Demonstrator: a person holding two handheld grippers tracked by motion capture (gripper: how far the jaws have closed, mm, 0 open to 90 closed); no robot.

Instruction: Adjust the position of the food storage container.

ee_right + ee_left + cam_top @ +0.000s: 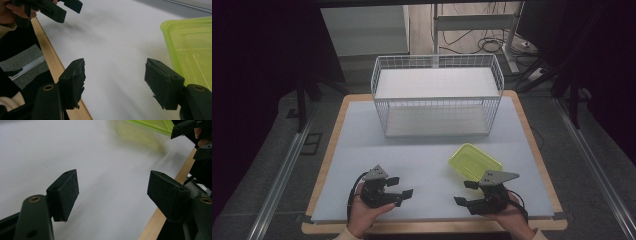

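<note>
**Lime-green container near right hand-held gripper**

Translucent lime-green plastic container [475,161], shallow, rectangular, rounded corners, lying on the desk [362,145] just beyond the right hand-held gripper [467,193]. Left hand-held gripper [401,186] and right alike: jaws wide, empty. White wire basket [437,95] farther back.

Container [475,161]: translucent yellow-green plastic, glossy. Basket [436,95] at twelve o'clock: white-coated wire. Worktop [362,150]: matt pale sheet, wood edging. Tongs' pads [75,82]: matt black, frayed.

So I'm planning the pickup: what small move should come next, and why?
Probably ease the right gripper forward to the green tub. Its jaws stand open with nothing between them, and the tub lies just ahead of it, nearer than to the left gripper.
</note>
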